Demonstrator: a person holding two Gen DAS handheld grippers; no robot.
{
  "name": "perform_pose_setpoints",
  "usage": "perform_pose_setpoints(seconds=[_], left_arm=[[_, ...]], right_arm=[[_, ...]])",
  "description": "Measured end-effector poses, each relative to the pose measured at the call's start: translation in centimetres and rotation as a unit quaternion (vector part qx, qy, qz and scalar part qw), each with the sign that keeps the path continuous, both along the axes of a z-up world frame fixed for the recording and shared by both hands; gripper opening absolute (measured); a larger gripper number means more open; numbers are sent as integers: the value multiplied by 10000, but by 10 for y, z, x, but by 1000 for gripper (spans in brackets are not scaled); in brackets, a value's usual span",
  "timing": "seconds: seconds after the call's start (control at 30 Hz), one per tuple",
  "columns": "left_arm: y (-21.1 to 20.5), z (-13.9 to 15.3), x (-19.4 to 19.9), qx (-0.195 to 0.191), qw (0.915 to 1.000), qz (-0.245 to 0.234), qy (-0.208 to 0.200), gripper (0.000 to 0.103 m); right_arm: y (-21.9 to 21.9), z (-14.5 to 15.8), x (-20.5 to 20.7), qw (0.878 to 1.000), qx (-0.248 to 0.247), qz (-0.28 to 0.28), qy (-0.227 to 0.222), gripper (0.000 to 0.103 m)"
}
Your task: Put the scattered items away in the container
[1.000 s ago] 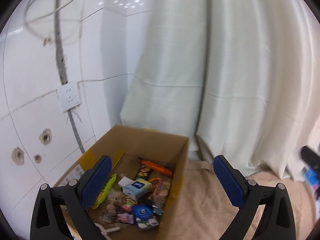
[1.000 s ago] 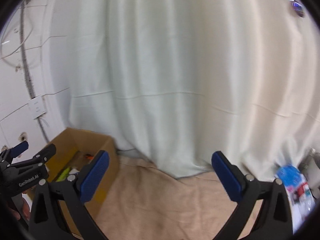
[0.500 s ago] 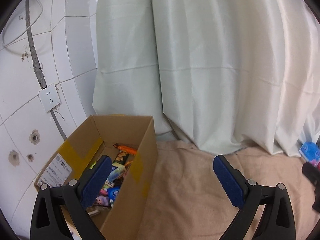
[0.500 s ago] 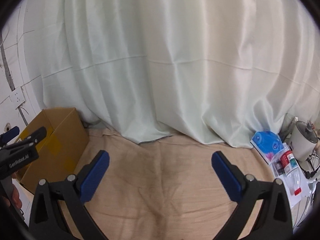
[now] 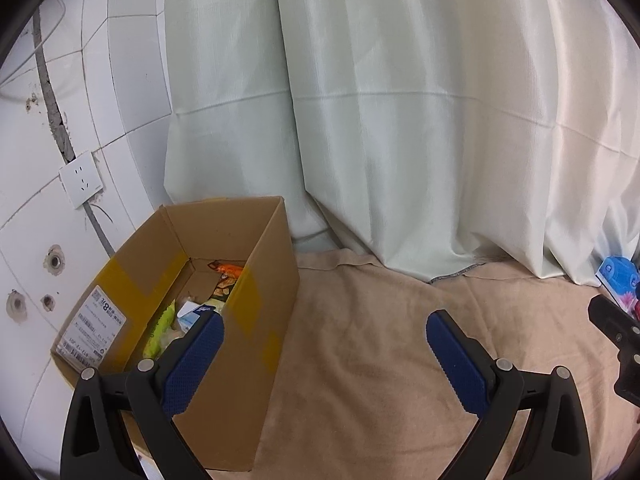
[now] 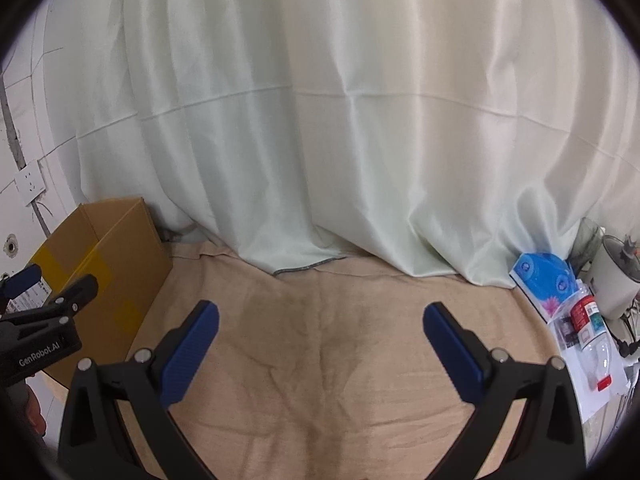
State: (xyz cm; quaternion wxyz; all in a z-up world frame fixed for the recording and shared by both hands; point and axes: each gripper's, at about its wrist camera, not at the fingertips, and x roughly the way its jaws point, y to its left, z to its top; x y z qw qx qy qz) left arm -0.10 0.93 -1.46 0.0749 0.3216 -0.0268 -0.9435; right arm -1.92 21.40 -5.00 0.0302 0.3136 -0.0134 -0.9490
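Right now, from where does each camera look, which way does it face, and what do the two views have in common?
Left wrist: sits on the left gripper, faces forward and down at the box by the tiled wall; its own open jaws show, plus the tip of the right gripper.
Right wrist: sits on the right gripper, faces the bare cloth and curtain; its own open jaws show, and the left gripper at the left edge.
Shared: box, cloth, curtain, socket, blue pack.
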Motion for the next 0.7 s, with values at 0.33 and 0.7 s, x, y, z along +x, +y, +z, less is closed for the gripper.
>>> perform_pose_setpoints(seconds=[0.33,0.7], left_arm=[[-9,0,-6,57,10000,79,-8,102],[-9,-1,-4,12,10000,-54,32,102]], right_arm=[[-6,-1,-3,9999,65,-14,-82,103],[-6,-6,-8,9998,61,3,-171,103]])
